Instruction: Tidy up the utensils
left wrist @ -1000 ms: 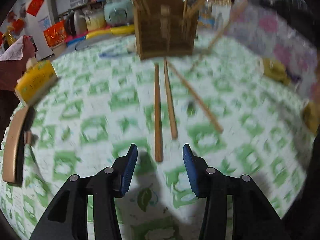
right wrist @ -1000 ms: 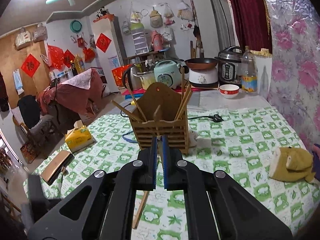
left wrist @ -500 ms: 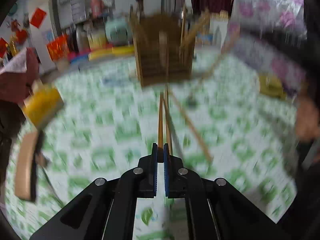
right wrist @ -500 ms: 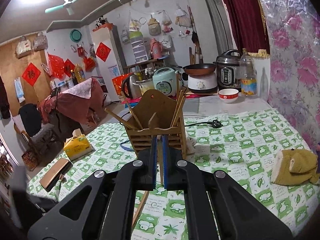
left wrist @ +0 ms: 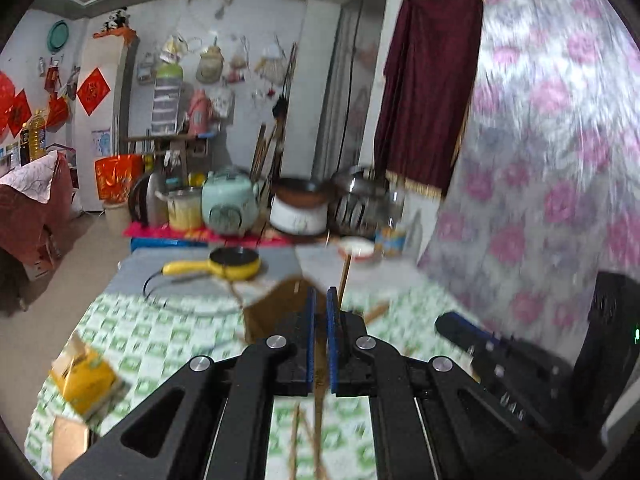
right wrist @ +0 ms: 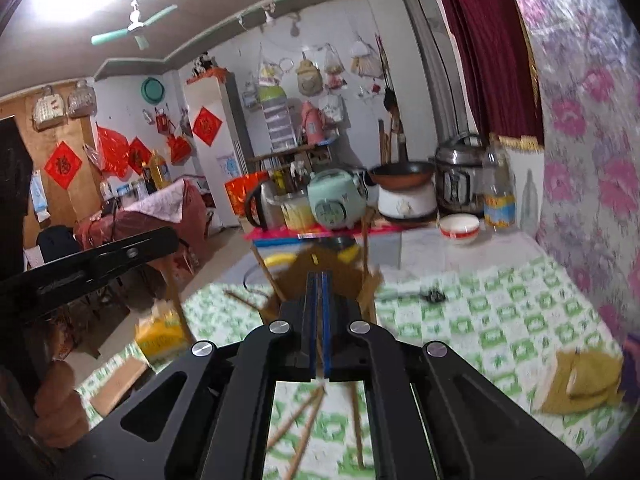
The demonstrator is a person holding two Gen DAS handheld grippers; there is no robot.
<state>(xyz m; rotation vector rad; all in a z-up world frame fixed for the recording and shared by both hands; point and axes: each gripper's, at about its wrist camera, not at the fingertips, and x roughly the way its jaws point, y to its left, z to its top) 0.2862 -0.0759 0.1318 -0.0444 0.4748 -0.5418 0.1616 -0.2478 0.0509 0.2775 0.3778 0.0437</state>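
The left gripper [left wrist: 319, 336] has its blue pads drawn together on a thin brown wooden chopstick [left wrist: 318, 404], which runs down out of the jaws towards the camera. Just past the fingertips stands the slatted brown wooden chopstick holder with a peaked back [left wrist: 272, 312], with several more sticks leaning in it. The right gripper [right wrist: 319, 320] is likewise clamped, pads almost touching, on a second wooden chopstick [right wrist: 306, 432] that slants down below the jaws. In front of the holder, at least 1 loose wooden chopstick [right wrist: 356, 428] lies on the green-and-white checked tablecloth [right wrist: 492, 320]. Left of the holder sits a yellow tissue pack [left wrist: 84, 380]; its print is too blurred to read. A person's hand [right wrist: 56, 408] grips a black handle at the far left edge. Behind the holder lie a yellow frying pan with a yellow handle [left wrist: 234, 266], a mint-green rice cooker [right wrist: 336, 204] and a white bowl with a red band [right wrist: 459, 229]. Right of the holder, well apart, lies an ochre cloth [right wrist: 580, 384]. On the wall left of the holder hangs a red diamond paper [right wrist: 63, 164] bearing 1 dark character that looks like "福"; the other red papers and the plastic bottle's yellow label [right wrist: 498, 208] cannot be read.
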